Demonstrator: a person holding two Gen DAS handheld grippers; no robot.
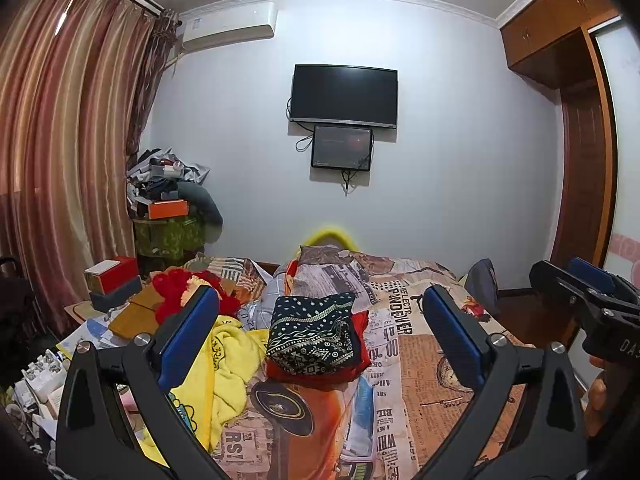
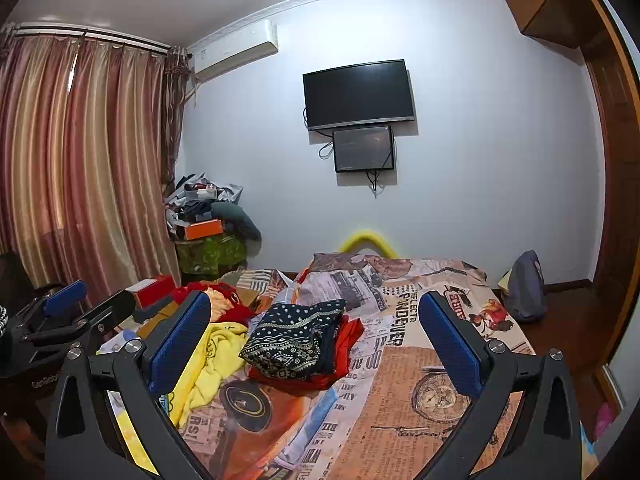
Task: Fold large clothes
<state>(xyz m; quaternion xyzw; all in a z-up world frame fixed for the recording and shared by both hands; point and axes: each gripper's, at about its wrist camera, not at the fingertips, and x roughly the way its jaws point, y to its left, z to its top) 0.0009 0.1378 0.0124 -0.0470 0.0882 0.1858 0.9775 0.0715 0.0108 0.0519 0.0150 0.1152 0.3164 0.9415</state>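
Wall-mounted television (image 1: 344, 95) above smaller screen (image 1: 342, 147), air conditioner (image 1: 230, 26), striped curtains (image 1: 68, 140), orange box (image 1: 168, 208).

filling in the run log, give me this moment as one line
left gripper: open, empty | right gripper: open, empty | folded navy patterned garment on red garment on bed | yellow garment: unfolded, left

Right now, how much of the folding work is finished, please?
Done: the dark patterned garment lies folded on a folded red garment. In hand: nothing; the left gripper and right gripper are both open and empty. Left: the crumpled yellow garment and the red heap beyond it.
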